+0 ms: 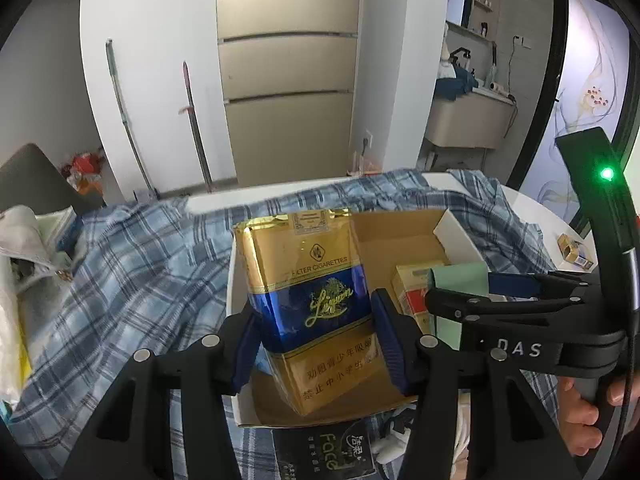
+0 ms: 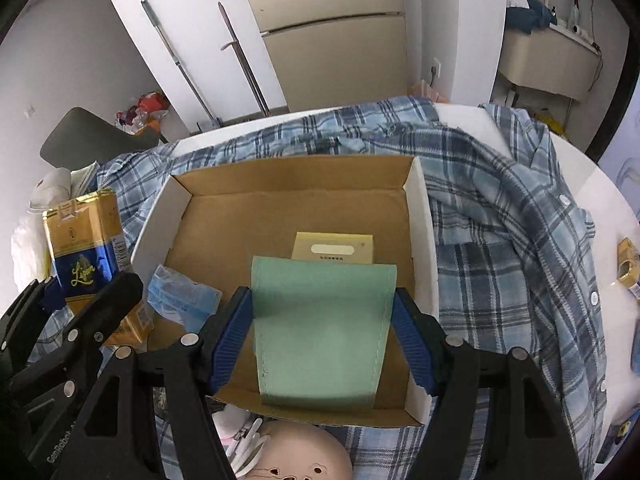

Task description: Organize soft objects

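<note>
Left wrist view: your left gripper (image 1: pixel 316 344) has its blue ribbed pads clamped on both sides of a gold-and-blue foil cigarette pack (image 1: pixel 312 300), held upright with a slight tilt at frame centre. The pack hangs over the left part of an open shallow cardboard box with white outer walls (image 1: pixel 460 236). Right of the pack, inside the box, sits a cream-and-red small carton (image 1: pixel 412 284). Your right gripper (image 1: pixel 460 282) enters from the right edge, holding a pale green flat fabric pouch (image 1: pixel 460 276); your hand (image 1: pixel 580 412) wraps its handle at lower right. The box sits on a blue-and-white plaid shirt (image 1: pixel 140 280) spread over a white round table (image 1: pixel 536 208). A small gold open pack (image 1: pixel 576 252) lies on the bare table at far right.

Right wrist view: right gripper (image 2: pixel 322 336) fingers are closed on the green pouch (image 2: pixel 320 328), pads against both its side edges, pouch low over the box's near half, at frame centre. Behind it, a pale yellow flat packet (image 2: pixel 334 246) lies on the box floor. A light blue plastic-wrapped pack (image 2: pixel 180 296) sits at the box's left wall. Left gripper (image 2: pixel 68 292) and cigarette pack (image 2: pixel 84 248) are at the left edge, the pack over the box's left wall. A pale doll head (image 2: pixel 296 456) shows at bottom centre, in front of the box.
</note>
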A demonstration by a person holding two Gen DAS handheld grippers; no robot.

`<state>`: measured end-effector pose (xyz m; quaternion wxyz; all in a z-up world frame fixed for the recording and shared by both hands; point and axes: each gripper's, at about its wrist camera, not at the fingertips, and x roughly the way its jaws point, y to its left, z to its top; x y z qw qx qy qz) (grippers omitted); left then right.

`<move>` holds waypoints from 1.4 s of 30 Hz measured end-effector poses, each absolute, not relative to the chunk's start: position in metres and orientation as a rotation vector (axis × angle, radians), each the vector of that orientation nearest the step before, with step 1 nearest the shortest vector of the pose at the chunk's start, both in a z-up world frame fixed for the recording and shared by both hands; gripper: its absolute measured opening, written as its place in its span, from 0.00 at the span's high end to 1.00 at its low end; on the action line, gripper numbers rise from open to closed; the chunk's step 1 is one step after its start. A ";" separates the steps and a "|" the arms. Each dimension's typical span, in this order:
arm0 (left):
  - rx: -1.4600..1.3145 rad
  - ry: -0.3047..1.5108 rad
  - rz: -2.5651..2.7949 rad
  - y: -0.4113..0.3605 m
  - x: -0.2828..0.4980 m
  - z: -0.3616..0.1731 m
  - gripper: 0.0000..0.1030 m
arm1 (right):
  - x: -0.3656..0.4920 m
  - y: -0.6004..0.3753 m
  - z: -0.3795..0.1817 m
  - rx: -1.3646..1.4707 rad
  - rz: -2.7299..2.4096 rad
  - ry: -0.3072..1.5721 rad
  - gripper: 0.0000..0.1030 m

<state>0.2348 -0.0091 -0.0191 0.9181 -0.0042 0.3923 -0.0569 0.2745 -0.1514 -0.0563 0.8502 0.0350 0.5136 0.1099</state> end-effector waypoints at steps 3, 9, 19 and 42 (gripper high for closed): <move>0.000 0.825 -0.116 -0.009 0.238 -0.024 0.47 | 0.278 -0.156 -0.063 0.121 0.244 1.113 0.33; 0.009 0.812 -0.088 -0.008 0.238 -0.025 0.18 | 0.285 -0.164 -0.064 0.156 0.219 1.120 0.22; 0.015 0.773 -0.073 -0.008 0.232 -0.014 0.18 | 0.283 -0.171 -0.050 0.185 0.215 1.077 0.16; 0.051 0.223 -0.071 -0.021 0.099 0.106 0.00 | 0.157 -0.188 0.087 0.055 0.249 0.400 0.00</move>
